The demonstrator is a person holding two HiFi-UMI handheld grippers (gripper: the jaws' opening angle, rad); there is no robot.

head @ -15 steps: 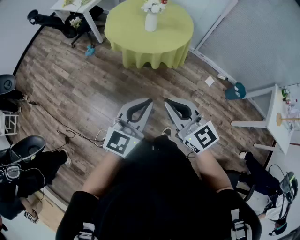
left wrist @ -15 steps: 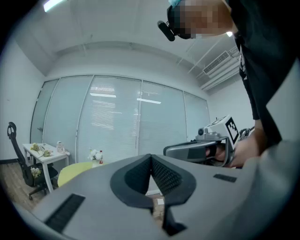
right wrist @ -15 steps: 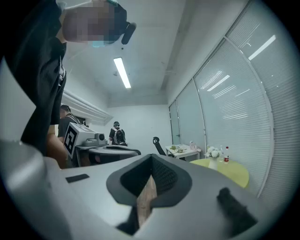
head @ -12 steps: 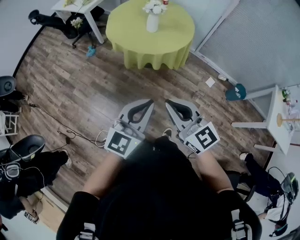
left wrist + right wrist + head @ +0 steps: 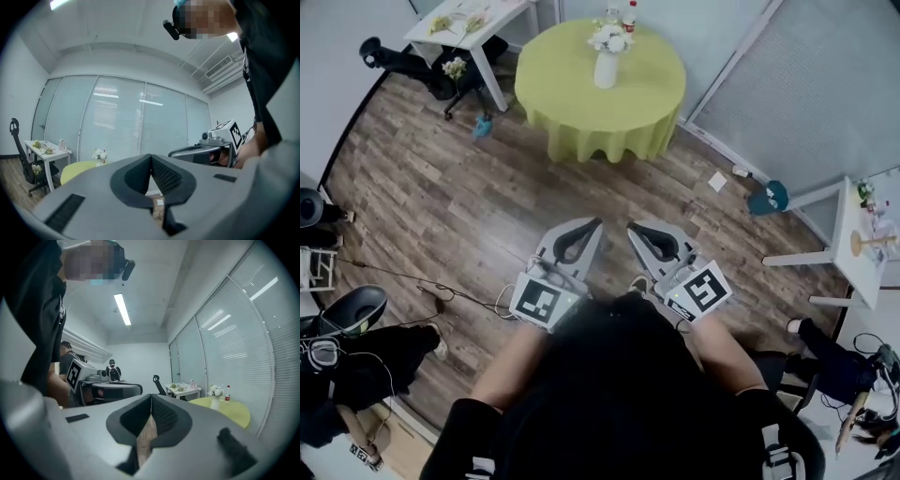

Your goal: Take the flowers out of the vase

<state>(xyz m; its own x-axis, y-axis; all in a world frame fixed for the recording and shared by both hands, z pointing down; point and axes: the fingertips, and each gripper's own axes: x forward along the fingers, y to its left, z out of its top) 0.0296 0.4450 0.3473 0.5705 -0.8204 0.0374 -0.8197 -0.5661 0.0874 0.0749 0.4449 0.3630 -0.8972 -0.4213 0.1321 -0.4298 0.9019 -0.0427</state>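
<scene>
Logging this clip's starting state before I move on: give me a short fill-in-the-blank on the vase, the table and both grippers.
The flowers sit ____ the white vase. The table under the vase is ____ in shape. The left gripper and the right gripper both have their jaws ____, with nothing between them.
Missing words: in; round; shut.

Nothing to read here: no words, numbers or brand names in any view. The left cube (image 5: 536, 302), on the left tongs (image 5: 598, 222), carries just a black-and-white square pattern, and the right cube (image 5: 700, 291), on the right tongs (image 5: 630, 226), likewise. The red label on the bottle (image 5: 630, 16) on the table (image 5: 652, 89) is too small to read.
</scene>
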